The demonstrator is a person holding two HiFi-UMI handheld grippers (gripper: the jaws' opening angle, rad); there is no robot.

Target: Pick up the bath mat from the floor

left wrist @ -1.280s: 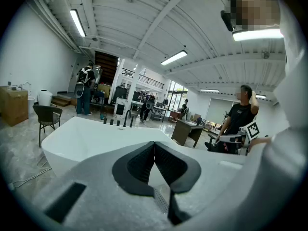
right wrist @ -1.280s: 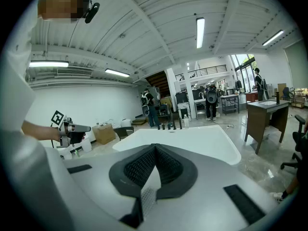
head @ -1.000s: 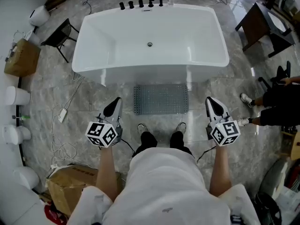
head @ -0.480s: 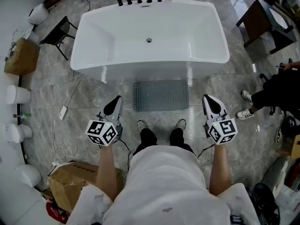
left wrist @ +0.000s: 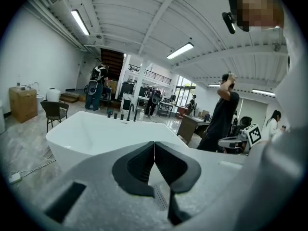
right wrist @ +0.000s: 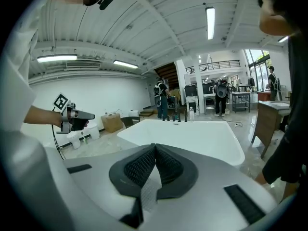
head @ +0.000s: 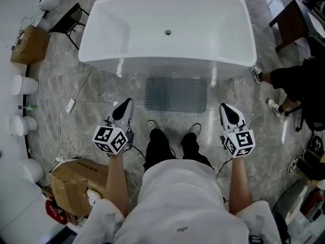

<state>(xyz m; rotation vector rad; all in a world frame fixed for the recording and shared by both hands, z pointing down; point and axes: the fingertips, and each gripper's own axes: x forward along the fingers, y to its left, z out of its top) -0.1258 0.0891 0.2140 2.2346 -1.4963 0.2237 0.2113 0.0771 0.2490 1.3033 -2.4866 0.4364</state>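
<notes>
A grey studded bath mat [head: 176, 94] lies flat on the marble floor in front of the white bathtub [head: 122, 60], just beyond my shoes. My left gripper [head: 126, 104] hovers to the mat's left and nearer to me, jaws shut with nothing between them. My right gripper [head: 225, 109] hovers to the mat's right, also shut and empty. In the left gripper view the closed pads [left wrist: 154, 150] point over the tub [left wrist: 91, 134], with a strip of mat [left wrist: 160, 196] below them. In the right gripper view the shut pads [right wrist: 155, 153] point at the tub [right wrist: 202, 138], a strip of mat [right wrist: 149, 191] beneath.
A cardboard box [head: 76, 184] sits on the floor at my left, with a cable and plug [head: 70, 105] beyond it. Another person's legs [head: 289, 88] stand at the right. A dark chair [head: 68, 22] and white buckets [head: 23, 85] line the left.
I have stepped closer to the tub, so the mat and tub sit higher and nearer in view. Both grippers stayed shut and moved slightly forward and down.
</notes>
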